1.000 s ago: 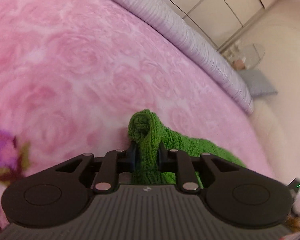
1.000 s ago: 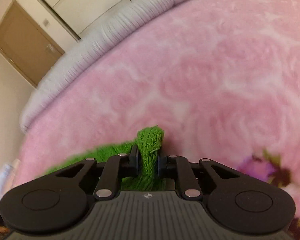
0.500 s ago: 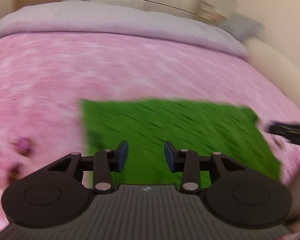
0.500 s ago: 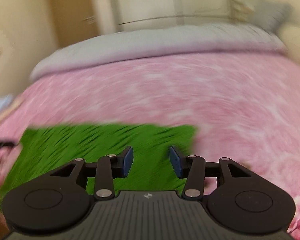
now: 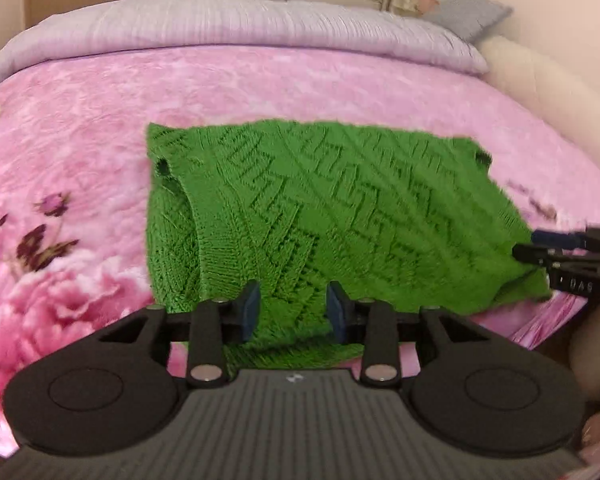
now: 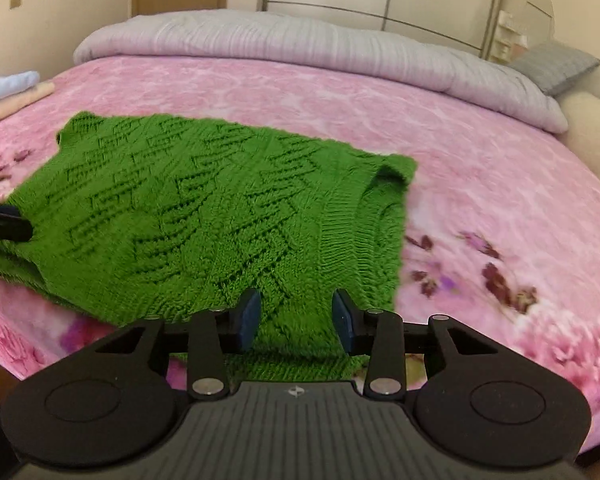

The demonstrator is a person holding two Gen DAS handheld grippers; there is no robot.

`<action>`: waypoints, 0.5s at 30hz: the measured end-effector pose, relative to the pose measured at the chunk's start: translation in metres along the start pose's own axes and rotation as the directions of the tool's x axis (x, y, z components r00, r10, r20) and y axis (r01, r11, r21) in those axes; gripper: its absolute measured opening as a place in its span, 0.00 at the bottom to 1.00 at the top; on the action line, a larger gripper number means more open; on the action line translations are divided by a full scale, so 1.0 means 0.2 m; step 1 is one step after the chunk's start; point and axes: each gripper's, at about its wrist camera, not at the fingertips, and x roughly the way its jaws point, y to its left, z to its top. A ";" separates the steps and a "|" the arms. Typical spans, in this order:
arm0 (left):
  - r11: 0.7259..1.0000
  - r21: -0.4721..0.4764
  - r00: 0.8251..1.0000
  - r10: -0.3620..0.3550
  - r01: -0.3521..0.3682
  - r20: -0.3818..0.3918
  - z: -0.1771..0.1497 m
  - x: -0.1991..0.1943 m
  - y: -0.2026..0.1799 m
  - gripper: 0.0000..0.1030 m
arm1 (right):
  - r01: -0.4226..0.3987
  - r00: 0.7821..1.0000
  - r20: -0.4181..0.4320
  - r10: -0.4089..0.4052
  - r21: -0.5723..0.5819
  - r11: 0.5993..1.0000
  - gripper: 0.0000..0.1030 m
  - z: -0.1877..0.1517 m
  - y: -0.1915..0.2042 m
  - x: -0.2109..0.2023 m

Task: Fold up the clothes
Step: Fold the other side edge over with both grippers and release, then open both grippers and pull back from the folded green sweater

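on pink blanket (image 5: 300,80) | green knit sweater (image 5: 320,200) flat | hand-held grippers parted

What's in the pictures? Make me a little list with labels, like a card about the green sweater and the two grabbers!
sweater: green knit, lying spread out on the blanket
blanket: pink with flowers, covers the bed
left gripper: open, at the sweater's near edge, holding nothing
right gripper: open, at the sweater's near edge, holding nothing
duvet: grey, along the far side of the bed
pillow: grey, far right
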 end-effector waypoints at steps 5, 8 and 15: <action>0.999 0.010 0.996 0.054 -0.054 -0.070 -0.04 0.06 -0.05 0.41 | -0.039 0.999 -0.021 0.041 0.085 0.996 0.47 -0.03 0.02 -0.01; 0.995 0.004 0.991 0.098 -0.098 -0.092 -0.01 0.04 -0.10 0.41 | -0.034 0.998 -0.044 0.041 0.152 0.988 0.47 -0.03 0.00 0.00; 0.991 0.008 0.985 0.132 -0.132 -0.111 0.01 -0.10 -0.22 0.51 | -0.059 0.996 -0.043 0.077 0.331 0.942 0.67 0.02 -0.04 -0.20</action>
